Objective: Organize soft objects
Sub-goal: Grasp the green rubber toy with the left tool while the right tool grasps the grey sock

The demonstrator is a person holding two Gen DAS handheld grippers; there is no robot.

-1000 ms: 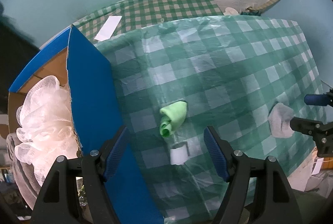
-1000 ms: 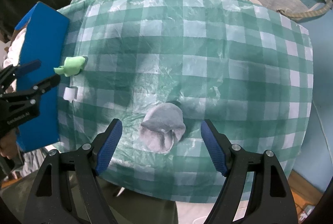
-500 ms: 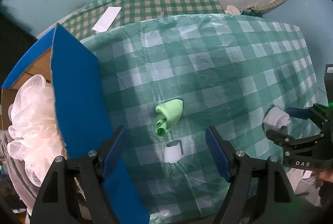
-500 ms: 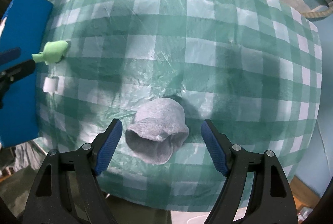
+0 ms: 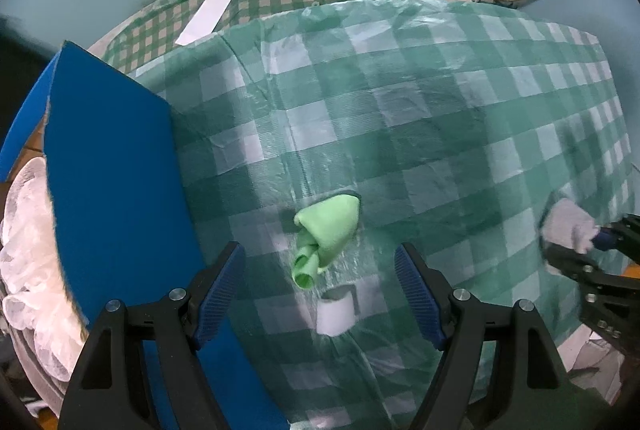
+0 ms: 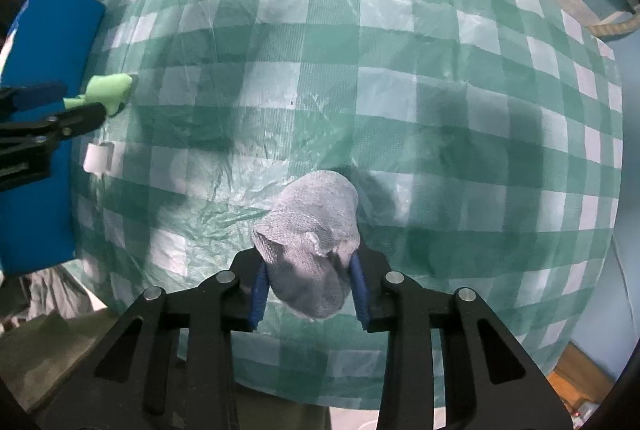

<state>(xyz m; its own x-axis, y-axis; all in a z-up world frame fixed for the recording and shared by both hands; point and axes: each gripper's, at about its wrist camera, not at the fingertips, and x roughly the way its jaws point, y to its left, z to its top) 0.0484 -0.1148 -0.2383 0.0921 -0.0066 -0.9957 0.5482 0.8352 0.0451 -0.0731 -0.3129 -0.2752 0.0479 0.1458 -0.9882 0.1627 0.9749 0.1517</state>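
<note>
Two tongs at work: right gripper [image 6: 307, 284] pinches the grey cloth [image 6: 310, 230], left gripper [image 5: 320, 290] hangs spread over the green cloth [image 5: 326, 232].
Best lift the grey cloth straight up so the plastic table cover [image 6: 400, 102] doesn't drag, then carry it toward the blue box [image 6: 44, 78] at 9 o'clock. Left gripper points forward and down, green cloth at 12 o'clock between its fingers, untouched.

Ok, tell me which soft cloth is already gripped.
The grey cloth: the right tool is shut on it. The green cloth lies loose on the checked tablecloth ahead of the open left tool.
</note>
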